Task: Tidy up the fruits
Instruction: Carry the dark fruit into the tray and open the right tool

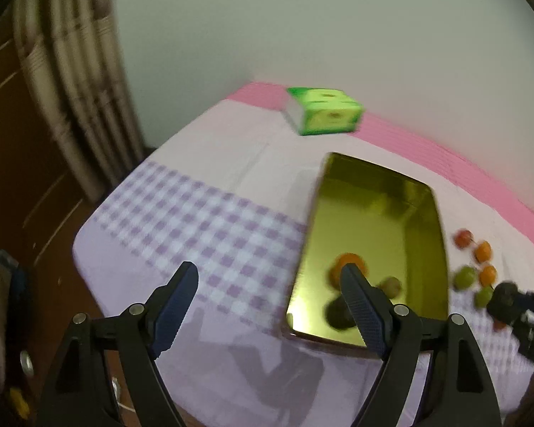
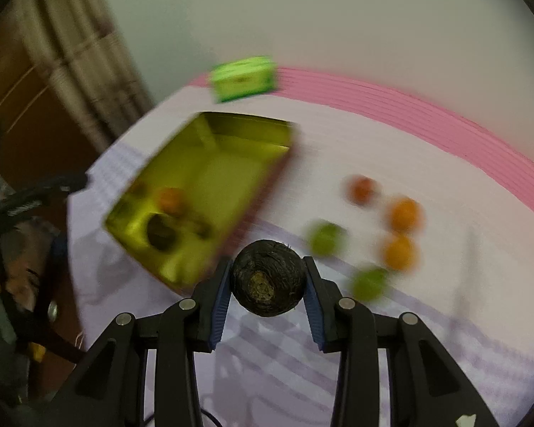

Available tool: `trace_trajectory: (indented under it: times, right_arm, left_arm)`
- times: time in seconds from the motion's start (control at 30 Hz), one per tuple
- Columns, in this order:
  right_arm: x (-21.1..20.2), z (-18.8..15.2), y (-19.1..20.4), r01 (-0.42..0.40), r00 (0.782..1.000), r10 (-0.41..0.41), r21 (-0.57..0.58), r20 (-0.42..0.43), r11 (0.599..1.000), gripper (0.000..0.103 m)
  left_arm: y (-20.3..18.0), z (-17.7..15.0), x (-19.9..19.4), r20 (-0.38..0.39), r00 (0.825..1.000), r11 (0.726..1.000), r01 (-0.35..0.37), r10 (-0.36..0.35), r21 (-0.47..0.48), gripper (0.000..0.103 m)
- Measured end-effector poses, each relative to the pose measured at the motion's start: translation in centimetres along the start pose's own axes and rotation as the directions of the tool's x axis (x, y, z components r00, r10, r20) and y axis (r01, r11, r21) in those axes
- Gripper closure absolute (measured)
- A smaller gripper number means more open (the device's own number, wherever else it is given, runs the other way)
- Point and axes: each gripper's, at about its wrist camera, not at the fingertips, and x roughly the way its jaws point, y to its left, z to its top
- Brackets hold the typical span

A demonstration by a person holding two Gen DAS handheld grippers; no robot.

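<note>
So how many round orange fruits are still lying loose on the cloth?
2: one round orange fruit and another just nearer, right of the gold tray. Blur may hide more.

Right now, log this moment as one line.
left hand-held gripper: open, empty | right hand-held gripper: shut on dark fruit | tin: three fruits inside

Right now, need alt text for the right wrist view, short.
The right gripper clamps a dark, rough round fruit above a lilac tablecloth. To the left a gold tray holds an orange fruit and a dark fruit; orange, green and red fruits lie blurred to the right, a green box behind.
</note>
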Motion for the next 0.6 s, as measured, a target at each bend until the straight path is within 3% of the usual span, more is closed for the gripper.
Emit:
trace_trajectory:
  times: [0.1, 0.23, 0.4, 0.6]
  right_arm:
    - [2.4, 1.3, 3.1, -0.036, 0.999, 0.034, -0.07, -0.035, 0.997, 0.067]
    - [5.4, 1.6, 5.6, -0.041, 0.995, 0.03, -0.12, -0.092, 0.992, 0.067]
    - [8.7, 1.9, 6.5, -0.01, 0.987, -0.014, -0.148, -0.162, 0.989, 0.067]
    - [10.2, 1.9, 6.5, 0.003, 0.982, -0.031, -0.148, -0.184, 0.989, 0.067]
  left_arm:
    - [1.1, 0.2, 1.0, -0.028, 0.999, 0.998, -0.022, 0.021, -0.057, 0.021]
    - [1.3, 0.0, 1.3, -0.03, 0.997, 0.996, -0.071, 0.07, -0.045, 0.021]
    - [1.3, -0.1, 1.7, -0.044, 0.995, 0.995, -0.09, 0.088, -0.036, 0.021]
    - [1.4, -0.3, 2.2, -0.079, 0.993, 0.995, -0.09, 0.086, -0.049, 0.021]
